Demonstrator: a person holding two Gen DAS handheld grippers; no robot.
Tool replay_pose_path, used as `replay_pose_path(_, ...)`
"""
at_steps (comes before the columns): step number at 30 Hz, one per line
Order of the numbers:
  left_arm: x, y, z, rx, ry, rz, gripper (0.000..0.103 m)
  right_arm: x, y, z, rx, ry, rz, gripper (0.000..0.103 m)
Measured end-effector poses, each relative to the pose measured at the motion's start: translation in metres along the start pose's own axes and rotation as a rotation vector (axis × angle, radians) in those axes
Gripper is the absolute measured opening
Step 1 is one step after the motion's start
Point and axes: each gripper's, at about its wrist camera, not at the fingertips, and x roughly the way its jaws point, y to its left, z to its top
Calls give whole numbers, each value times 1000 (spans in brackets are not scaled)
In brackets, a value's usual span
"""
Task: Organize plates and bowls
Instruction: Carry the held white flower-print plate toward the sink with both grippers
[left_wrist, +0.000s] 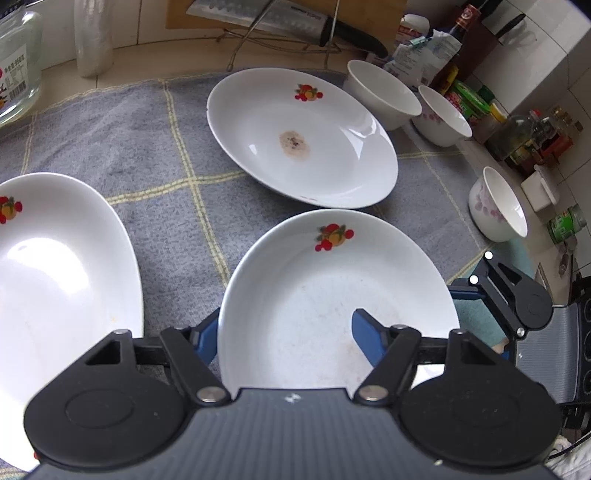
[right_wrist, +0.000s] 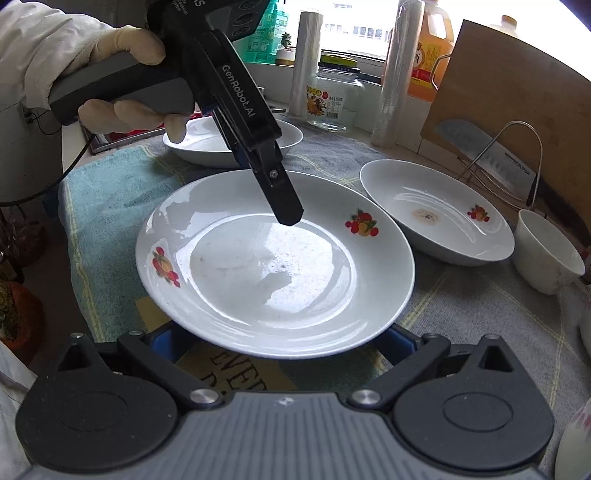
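A white plate with fruit prints (left_wrist: 332, 295) (right_wrist: 273, 266) is in the middle. My left gripper (left_wrist: 284, 332) has one blue finger inside the plate and one outside its near rim; its jaws look closed on the rim. In the right wrist view the left gripper (right_wrist: 288, 210) comes down onto the plate's far rim. My right gripper (right_wrist: 277, 343) is open, its blue fingers on either side of the plate, partly hidden below its near edge. A stained plate (left_wrist: 299, 136) (right_wrist: 436, 214) and a third plate (left_wrist: 62, 280) (right_wrist: 221, 144) lie on the grey towel (left_wrist: 129, 140).
Three white bowls (left_wrist: 384, 92) (left_wrist: 443, 114) (left_wrist: 498, 203) stand along the towel's right side; one bowl (right_wrist: 546, 251) shows in the right wrist view. A knife on a wire rack (left_wrist: 295, 18), a glass jar (right_wrist: 332, 99), film rolls (right_wrist: 395, 74) and bottles (left_wrist: 524, 136) line the back.
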Motion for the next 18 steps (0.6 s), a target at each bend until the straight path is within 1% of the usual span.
replay_pose_path(3, 2, 0, 0, 10, 4, 0, 71, 1, -5, -2, -1, -8, 32, 103)
replay_pose_path(6, 2, -2, 0, 23, 3, 11, 71, 5, -11, 0, 15, 5, 69, 103)
replay_pose_path(9, 2, -3, -1, 24, -1, 17, 71, 4, -4, 3, -18, 8, 34, 103)
replay_pose_path(12, 0, -4, -3, 31, -11, 27, 71, -1, 1, 4, -54, -7, -8, 103)
replay_pose_path(18, -12, -6, -3, 36, -30, 33, 71, -8, 2, 13, -63, -9, -9, 103)
